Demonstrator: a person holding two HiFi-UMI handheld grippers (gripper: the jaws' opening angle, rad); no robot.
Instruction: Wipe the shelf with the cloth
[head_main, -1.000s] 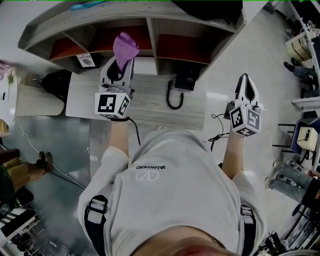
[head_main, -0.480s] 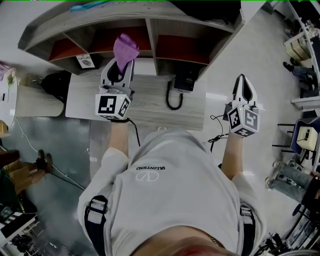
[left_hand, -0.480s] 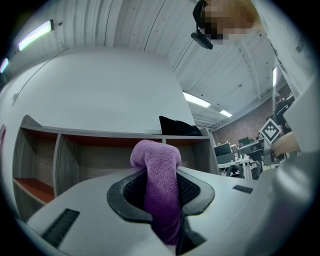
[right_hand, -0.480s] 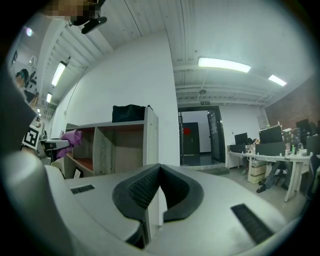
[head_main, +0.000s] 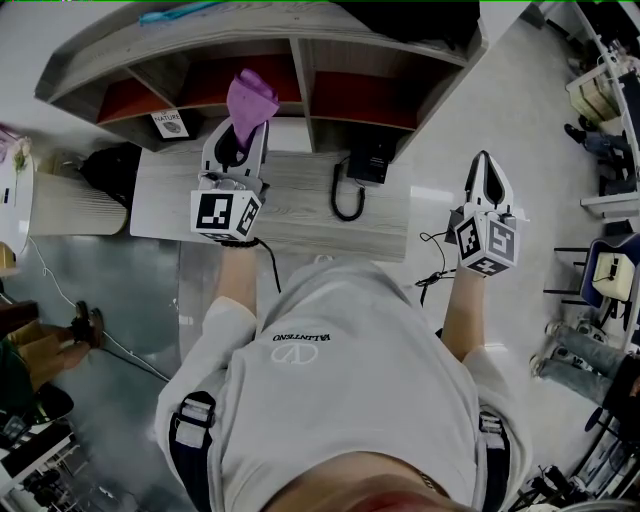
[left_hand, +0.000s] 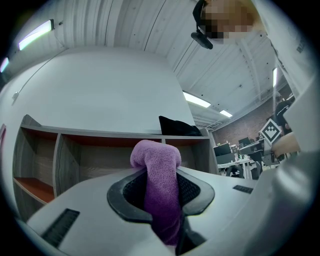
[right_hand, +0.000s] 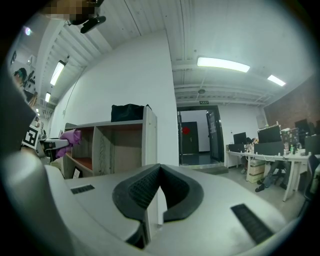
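Left gripper (head_main: 243, 130) is clamped on the purple cloth (head_main: 250, 97), which sticks out past the jaw tips in a bunched fold. Cloth sits over the back edge of the desk (head_main: 300, 205), right at the front of the wooden shelf (head_main: 304, 72) by its left-of-centre compartment; contact with the shelf can't be judged. Right gripper (head_main: 487, 165) is off to the side of the desk, jaws together with nothing in them.

White short-sleeved T-shirt (head_main: 350, 410), black chest logo (head_main: 300, 345); dark straps (head_main: 188, 440) over its shoulders. White left gripper (head_main: 241, 128) and right gripper (head_main: 487, 160) each bear black-and-white marker cubes (head_main: 224, 212).
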